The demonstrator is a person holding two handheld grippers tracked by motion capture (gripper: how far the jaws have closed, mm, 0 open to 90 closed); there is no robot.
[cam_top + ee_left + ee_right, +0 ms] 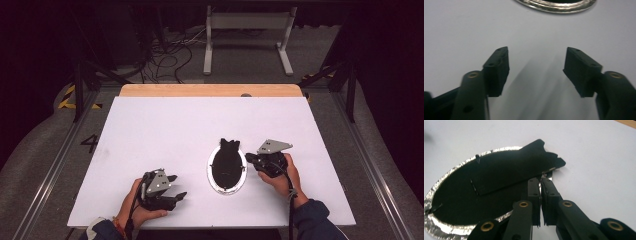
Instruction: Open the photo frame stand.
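Two grippers are held over a white surface (150, 130), one in each hand. The right gripper (540, 181) is clenched on the silver rim of an oval foil tray (439, 187), the thin foil edge being pinched between the two pads at the side of the tray nearest that hand. In the high view the right gripper (248, 158) is seen at the right edge of the foil tray (227, 188), which lies flat on the surface slightly right of centre and toward the near side. A black insole-shaped piece (509, 171) is laid in the tray, one notched end of it reaching out over the rim beside the pinched spot; in the high view that end of the black piece (229, 146) points away from the person.

The left gripper (536, 61) is released, with nothing between its pads and only bare surface beneath. It is seen in the high view near the front edge, left of the tray and apart from it, the left gripper (177, 186) pointing toward the tray.
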